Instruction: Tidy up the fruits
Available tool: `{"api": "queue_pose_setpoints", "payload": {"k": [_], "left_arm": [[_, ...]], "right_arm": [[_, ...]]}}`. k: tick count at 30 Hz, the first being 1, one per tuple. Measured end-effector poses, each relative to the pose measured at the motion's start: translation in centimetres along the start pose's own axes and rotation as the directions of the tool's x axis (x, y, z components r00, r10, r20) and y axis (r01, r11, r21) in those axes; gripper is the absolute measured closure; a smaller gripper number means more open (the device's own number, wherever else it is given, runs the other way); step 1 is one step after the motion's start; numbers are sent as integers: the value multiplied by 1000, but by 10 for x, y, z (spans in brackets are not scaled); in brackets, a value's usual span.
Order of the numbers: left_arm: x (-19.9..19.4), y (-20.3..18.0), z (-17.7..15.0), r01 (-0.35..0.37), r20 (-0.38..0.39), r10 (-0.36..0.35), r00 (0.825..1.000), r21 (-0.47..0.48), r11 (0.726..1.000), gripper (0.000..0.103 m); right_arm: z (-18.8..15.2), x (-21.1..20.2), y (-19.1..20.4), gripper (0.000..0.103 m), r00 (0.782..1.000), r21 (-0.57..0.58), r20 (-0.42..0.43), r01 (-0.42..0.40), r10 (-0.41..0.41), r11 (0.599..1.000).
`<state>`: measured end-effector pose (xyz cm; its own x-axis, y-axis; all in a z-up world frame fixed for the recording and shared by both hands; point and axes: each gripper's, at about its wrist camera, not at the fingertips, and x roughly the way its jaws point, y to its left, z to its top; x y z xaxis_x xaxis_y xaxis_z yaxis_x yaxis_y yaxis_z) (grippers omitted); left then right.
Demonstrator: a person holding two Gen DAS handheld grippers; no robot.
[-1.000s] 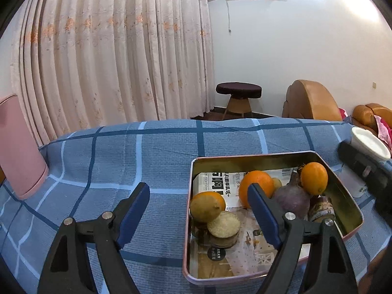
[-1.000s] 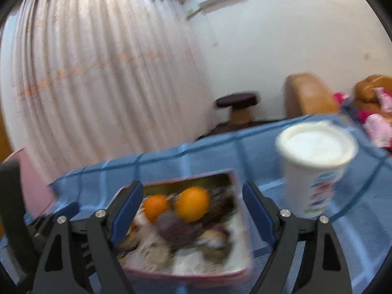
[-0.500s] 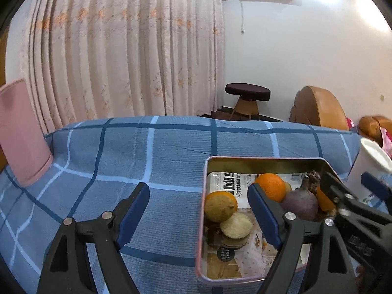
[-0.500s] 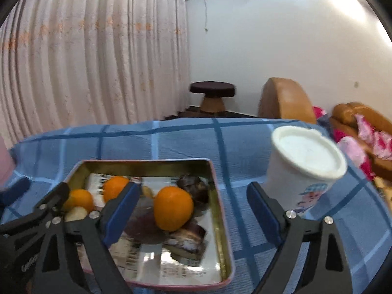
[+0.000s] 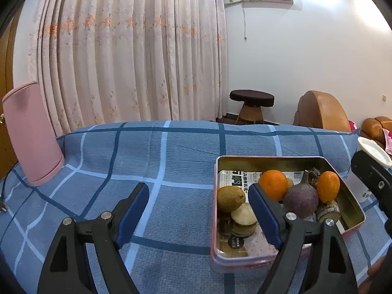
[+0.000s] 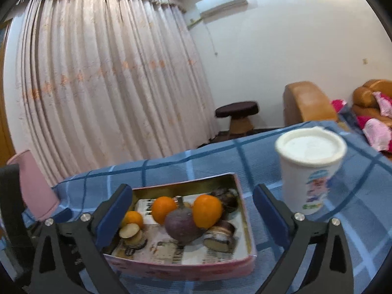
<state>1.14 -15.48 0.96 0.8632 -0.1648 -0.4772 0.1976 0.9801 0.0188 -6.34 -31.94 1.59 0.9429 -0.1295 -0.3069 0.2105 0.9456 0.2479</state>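
Note:
A pink-rimmed metal tin point(image 5: 269, 160) point(image 6: 241, 196) sits on the blue checked cloth. It holds two oranges point(image 5: 273, 183) point(image 6: 207, 210), a yellowish fruit point(image 5: 230, 198), a purple round root point(image 5: 301, 198) point(image 6: 182, 225), and cut slices point(image 5: 243, 216). My left gripper point(image 5: 199, 210) is open and empty, left of the tin, its right finger over the tin's near left part. My right gripper point(image 6: 193, 216) is open and empty, hovering above the tin's near side.
A white lidded paper cup point(image 6: 310, 169) stands right of the tin, also at the right edge of the left wrist view point(image 5: 372, 152). A pink container point(image 5: 31, 134) point(image 6: 34, 188) stands at the far left. Behind the table are a stool point(image 5: 251, 105) and brown seats.
The left gripper has shifted left, so the tin sits further right in its view. The right gripper swung back and tilted, leaving the tin between its fingers. Both stay open.

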Motion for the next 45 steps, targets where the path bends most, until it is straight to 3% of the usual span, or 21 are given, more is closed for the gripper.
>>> {"api": "queue_pose_setpoints", "payload": {"k": [10, 13, 23, 45], "left_arm": [[-37, 5, -10, -6, 122, 3, 993, 29, 1000, 18], [-45, 6, -13, 3, 130, -8, 991, 39, 999, 14], [-64, 9, -22, 2, 167, -8, 986, 39, 999, 13], [-63, 11, -22, -4, 161, 1, 987, 23, 1000, 13]], "right_arm": [[-7, -28, 16, 1, 994, -81, 84, 72, -66, 994], [-11, -40, 19, 0, 990, -85, 120, 84, -74, 993], [-19, -75, 30, 0, 969, -113, 229, 124, -95, 986], [-18, -75, 29, 0, 969, -107, 223, 129, -102, 986]]}}
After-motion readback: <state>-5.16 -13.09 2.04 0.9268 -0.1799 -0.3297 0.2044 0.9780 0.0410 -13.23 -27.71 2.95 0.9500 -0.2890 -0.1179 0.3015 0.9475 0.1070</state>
